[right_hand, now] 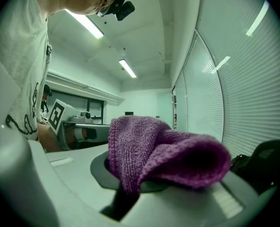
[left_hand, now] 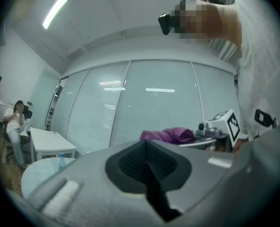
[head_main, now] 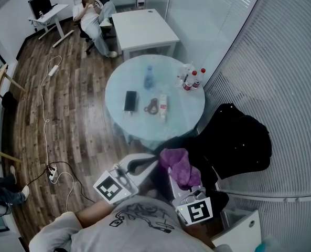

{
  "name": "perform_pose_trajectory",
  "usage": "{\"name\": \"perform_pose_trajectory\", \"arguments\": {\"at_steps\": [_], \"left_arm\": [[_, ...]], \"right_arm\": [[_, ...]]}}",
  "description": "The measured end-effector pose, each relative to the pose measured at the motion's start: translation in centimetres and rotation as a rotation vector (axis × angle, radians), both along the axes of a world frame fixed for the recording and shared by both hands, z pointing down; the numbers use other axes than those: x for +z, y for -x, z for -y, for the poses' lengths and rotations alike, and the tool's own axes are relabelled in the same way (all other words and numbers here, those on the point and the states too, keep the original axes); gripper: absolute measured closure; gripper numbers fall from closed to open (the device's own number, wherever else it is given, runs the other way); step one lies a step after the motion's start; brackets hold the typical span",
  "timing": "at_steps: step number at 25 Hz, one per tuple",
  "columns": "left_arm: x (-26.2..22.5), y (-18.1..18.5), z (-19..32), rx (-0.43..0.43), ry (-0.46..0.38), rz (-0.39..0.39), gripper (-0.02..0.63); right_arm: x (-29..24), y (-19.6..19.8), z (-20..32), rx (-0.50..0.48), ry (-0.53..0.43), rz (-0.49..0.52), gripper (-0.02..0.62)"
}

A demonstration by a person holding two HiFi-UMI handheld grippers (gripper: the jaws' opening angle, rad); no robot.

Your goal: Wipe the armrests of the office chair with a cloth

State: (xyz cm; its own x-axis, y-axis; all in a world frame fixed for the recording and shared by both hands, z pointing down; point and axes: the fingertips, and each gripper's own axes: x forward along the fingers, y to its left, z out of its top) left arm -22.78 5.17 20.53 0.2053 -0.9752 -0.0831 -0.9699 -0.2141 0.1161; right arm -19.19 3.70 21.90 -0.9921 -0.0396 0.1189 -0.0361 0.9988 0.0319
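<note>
Cloth (right_hand: 163, 148) — purple, nubbly weave, one piece only — is pinched in the right gripper (right_hand: 130, 188), whose jaws are closed on its lower fold while the rest flops over in a loose hood. From the head view it hangs just beside the black office chair (head_main: 239, 140), at the chair's near left edge; whether it touches an armrest I cannot tell. The left gripper (left_hand: 147, 169) has its jaws pressed together with nothing between them, and it sits level with the other, close to the holder's chest. Two grippers, then, and two marker cubes: the left cube (head_main: 112, 188) and the right cube (head_main: 197, 210) each show a black-and-white square pattern, not letters. The holder's white T-shirt (head_main: 139, 227) carries a black line drawing that I cannot read as words. Beyond the grippers stands a round glass table (head_main: 116, 88) with one dark phone (head_main: 130, 101), one upright bottle with a blue label (head_main: 149, 77), one bottle lying on its side (head_main: 163, 107) and two red-capped bottles (head_main: 193, 80) at the far edge — every label too small to read. Behind it is one white square table (head_main: 145, 28), and one person sits on a chair (head_main: 92, 17) near a desk with a monitor (head_main: 40, 4).
</note>
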Motion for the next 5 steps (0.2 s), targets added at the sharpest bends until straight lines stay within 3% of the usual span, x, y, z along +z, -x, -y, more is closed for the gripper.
{"name": "perform_pose_trajectory", "arguments": {"at_steps": [5], "left_arm": [[-0.07,0.29,-0.20,-0.003,0.006,0.001,0.604]], "right_arm": [[-0.11,0.20,-0.16,0.006,0.003,0.002,0.566]]}}
